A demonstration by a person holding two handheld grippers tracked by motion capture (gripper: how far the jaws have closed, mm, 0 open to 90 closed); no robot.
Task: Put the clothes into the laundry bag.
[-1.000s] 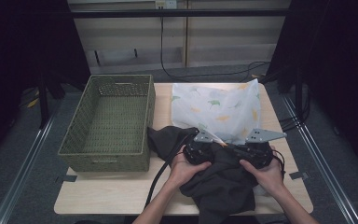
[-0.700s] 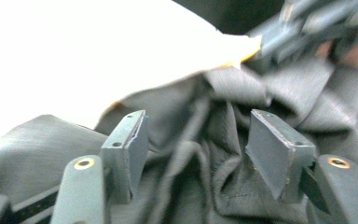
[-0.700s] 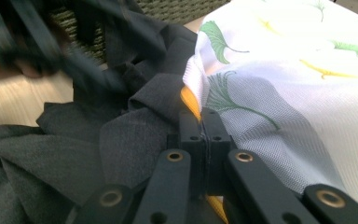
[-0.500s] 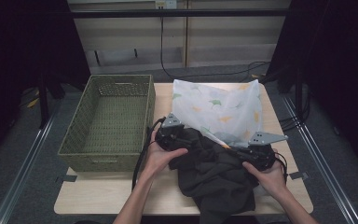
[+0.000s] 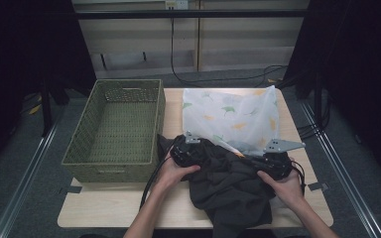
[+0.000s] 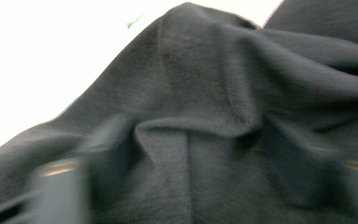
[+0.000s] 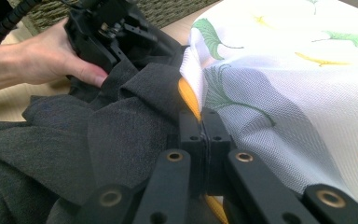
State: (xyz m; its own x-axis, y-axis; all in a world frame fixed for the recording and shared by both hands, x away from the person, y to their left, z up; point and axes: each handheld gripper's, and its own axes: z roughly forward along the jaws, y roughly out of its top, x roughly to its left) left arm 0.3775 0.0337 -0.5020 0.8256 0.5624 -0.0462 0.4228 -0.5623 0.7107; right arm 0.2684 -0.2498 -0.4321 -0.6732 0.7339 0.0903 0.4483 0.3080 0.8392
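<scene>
While folding dark grey crumpled fabric garment [image 5: 228, 183] at table's [image 5: 109, 210] near edge: right gripper [image 7: 200, 122] pinched tight on fabric edge. Left gripper [image 5: 187, 151] on garment's far-left fold, jaws just been closing, grip cannot be told. Next: secure left corner, spread flat.

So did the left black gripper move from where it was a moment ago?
Yes. The left black gripper slid left across the dark grey cloth, toward the green woven basket.

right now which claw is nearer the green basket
Left. The left claw sits on the dark garment just beside the basket; the right claw is across the garment, far from it.
</scene>
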